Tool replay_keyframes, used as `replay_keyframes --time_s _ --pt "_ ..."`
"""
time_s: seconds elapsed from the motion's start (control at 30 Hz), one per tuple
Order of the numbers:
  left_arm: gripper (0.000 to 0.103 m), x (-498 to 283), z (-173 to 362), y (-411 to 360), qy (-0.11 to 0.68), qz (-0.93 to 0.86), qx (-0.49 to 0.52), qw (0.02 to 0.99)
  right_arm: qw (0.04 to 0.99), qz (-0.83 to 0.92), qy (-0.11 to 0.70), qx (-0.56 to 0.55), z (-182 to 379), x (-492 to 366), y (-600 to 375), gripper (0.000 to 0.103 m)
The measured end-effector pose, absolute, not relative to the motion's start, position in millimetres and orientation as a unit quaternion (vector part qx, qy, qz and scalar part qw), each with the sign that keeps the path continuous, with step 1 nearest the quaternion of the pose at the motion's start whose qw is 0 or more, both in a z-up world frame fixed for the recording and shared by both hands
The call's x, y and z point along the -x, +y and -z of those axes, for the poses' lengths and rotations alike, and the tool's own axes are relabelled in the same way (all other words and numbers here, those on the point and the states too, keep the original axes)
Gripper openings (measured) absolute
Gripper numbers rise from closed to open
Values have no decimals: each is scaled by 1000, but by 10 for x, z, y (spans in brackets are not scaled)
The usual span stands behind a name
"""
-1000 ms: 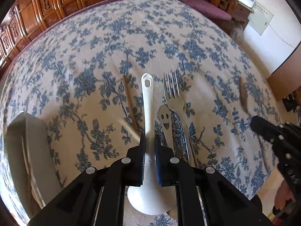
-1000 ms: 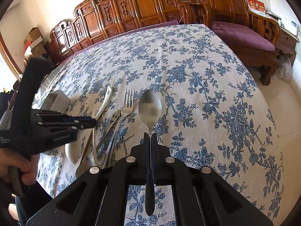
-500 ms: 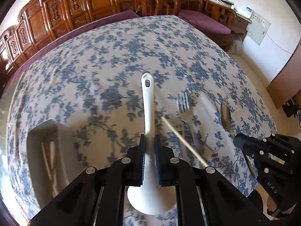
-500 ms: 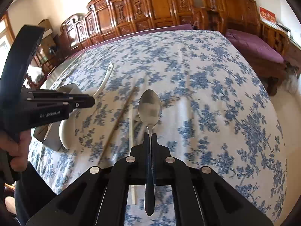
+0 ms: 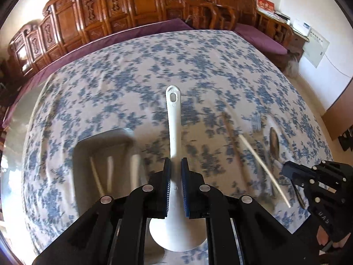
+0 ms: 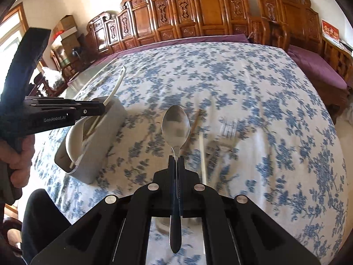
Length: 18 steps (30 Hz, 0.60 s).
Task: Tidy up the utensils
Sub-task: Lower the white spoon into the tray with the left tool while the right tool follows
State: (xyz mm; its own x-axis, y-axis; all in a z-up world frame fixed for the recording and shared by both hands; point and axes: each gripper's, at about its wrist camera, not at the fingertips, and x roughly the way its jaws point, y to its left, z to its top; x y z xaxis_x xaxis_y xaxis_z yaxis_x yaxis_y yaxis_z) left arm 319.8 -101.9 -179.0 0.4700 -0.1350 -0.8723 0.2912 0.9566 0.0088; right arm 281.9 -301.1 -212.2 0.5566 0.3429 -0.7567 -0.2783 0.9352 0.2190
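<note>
My left gripper (image 5: 175,165) is shut on a white plastic ladle (image 5: 173,119), handle pointing away, bowl near the camera. It hangs just right of a grey utensil holder (image 5: 103,137) with chopsticks inside. My right gripper (image 6: 176,160) is shut on a metal spoon (image 6: 175,126) with a dark handle, bowl forward. In the right wrist view the left gripper (image 6: 97,110) holds the ladle (image 6: 117,86) over the holder (image 6: 97,145). A fork (image 6: 228,130) and loose chopsticks (image 6: 201,152) lie on the blue-flowered tablecloth (image 6: 242,84).
Carved wooden chairs (image 6: 198,15) line the far side of the table. A purple cushioned bench (image 6: 315,68) stands at the right. A person's hand (image 6: 17,154) holds the left gripper at the left edge. Cardboard boxes (image 6: 66,26) stand at the back left.
Both grippers have risen and moved left across the table with their utensils. The holder has come nearer the middle of both views; the fork and chopsticks have slid to the right.
</note>
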Motion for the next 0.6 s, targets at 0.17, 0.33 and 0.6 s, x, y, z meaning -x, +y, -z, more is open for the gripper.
replay_keyframes --time_s 0.17,0.33,0.6 --pt "8 -3225 1832 -625 501 103 -70 856 879 -197 432 -37 2051 -2864 -2725 4" --pt "8 -3275 1995 -319 513 87 -65 852 876 -214 429 -41 2006 -2919 -2469 4" --pt "8 -3310 2371 -122 542 86 -45 835 872 -227 432 -34 1962 -2988 -2173 4"
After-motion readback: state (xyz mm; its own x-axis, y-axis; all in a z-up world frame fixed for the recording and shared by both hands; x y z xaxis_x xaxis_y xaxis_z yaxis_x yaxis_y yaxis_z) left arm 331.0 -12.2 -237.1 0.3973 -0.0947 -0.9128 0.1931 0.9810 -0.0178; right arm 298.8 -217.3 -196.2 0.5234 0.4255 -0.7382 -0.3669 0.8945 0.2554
